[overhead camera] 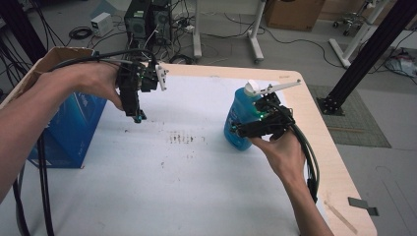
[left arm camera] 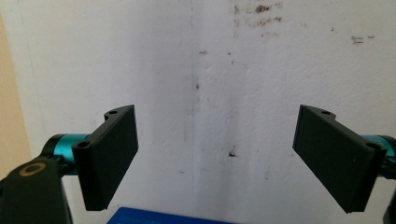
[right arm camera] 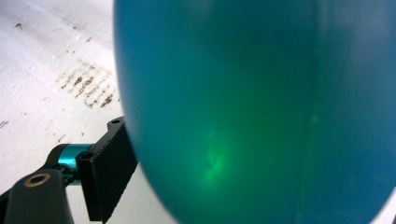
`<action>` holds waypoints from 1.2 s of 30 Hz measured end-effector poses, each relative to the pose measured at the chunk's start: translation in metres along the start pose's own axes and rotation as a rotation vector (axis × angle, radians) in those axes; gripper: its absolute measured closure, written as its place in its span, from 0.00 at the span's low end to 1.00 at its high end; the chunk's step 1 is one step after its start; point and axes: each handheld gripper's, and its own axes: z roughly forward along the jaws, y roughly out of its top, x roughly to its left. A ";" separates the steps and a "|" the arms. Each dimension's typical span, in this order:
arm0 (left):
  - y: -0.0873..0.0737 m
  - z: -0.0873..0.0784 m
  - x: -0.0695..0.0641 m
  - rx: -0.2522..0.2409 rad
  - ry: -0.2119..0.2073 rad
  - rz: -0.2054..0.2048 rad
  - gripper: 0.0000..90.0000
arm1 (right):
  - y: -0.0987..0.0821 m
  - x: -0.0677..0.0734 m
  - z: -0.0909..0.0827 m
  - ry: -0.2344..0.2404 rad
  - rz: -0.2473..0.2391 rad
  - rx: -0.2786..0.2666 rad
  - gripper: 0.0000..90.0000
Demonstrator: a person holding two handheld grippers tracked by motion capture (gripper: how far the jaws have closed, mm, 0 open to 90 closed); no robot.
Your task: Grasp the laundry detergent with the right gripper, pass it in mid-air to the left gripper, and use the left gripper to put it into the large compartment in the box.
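Bottle (overhead camera: 241, 120): blue, translucent, upright on the white surface (overhead camera: 196, 187) toward its right edge; white pump head on top.
Right tongs (overhead camera: 246, 129): pressed against the lower body of the bottle from the near side; in the right gripper view, one jaw touching the bottle's flank at lower left, the other hidden behind the blue plastic. Cannot tell whether clamped or merely set around the body.
Left tongs (left arm camera: 215, 158): jaws spread wide, nothing between them, held above bare sheet at the far left, well apart from the bottle.
Box (overhead camera: 74, 128): blue, standing off the left edge of the surface beside a cardboard carton; not involved.
Stains (overhead camera: 186, 138): dark smudges on the sheet between the two tongs; irrelevant to the grasp.
Risk, slip: rounded, smooth plastic wall with a bulging belly; likely to squirt out of flat jaws if squeezed off-centre or too low on the curve.
Risk, tip: tall bottle with liquid inside, gripped low; likely to lean or topple if lifted fast or pushed sideways before the grasp is firm.
Risk, edge: bottle near the right rim of the surface; a nudge outward could send it over.
Risk, squeeze: soft wall may dent under hard closure, forcing liquid up toward the pump.
Risk, pump: long white spout sticks out to the right over the right gripper; could catch on its cables during a lift.
Risk, left side: left tongs too far off to steady the bottle if needed.
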 end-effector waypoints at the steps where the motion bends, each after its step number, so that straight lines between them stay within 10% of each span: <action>1: 0.000 0.000 0.000 0.002 0.001 -0.001 0.16 | 0.000 0.000 0.001 -0.003 0.001 -0.003 0.14; 36: 0.003 -0.001 -0.001 -0.009 0.009 0.009 0.16 | 0.001 0.000 0.004 -0.018 0.001 -0.049 0.31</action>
